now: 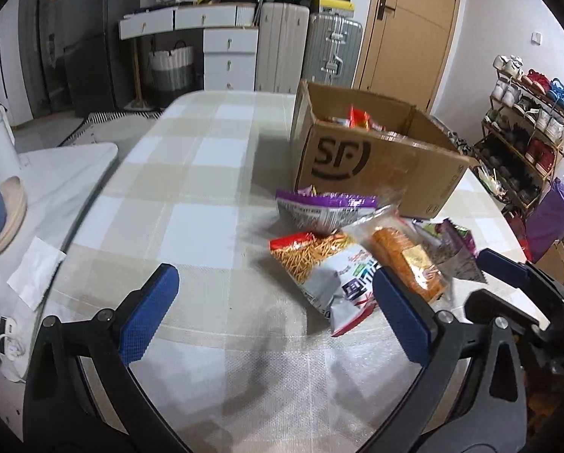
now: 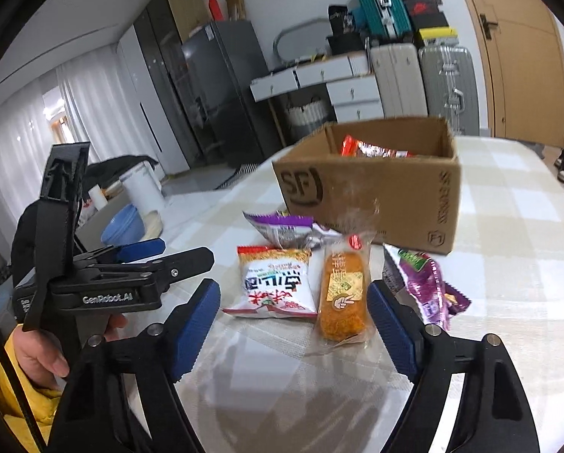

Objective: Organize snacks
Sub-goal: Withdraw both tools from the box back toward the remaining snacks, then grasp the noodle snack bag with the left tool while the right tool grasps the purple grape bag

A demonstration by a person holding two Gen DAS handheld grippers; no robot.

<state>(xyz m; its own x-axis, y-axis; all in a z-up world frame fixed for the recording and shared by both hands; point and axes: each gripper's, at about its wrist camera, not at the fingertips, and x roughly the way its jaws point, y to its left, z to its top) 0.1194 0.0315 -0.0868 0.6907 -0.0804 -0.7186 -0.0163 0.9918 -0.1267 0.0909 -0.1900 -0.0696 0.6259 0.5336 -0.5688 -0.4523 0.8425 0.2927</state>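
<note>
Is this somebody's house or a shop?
Most likely a home, a lived-in main room. There is a fridge, a shoe rack full of shoes, suitcases stacked by a wooden door, and a checked tablecloth.

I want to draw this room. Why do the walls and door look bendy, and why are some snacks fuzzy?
Both wrist views use fisheye lenses, so straight things bow: the wooden door curves in the left view, the refrigerator leans in the right. The purple snack bag is smeared in the left view, and the SF cardboard box looks soft in the right, probably motion blur.
</note>
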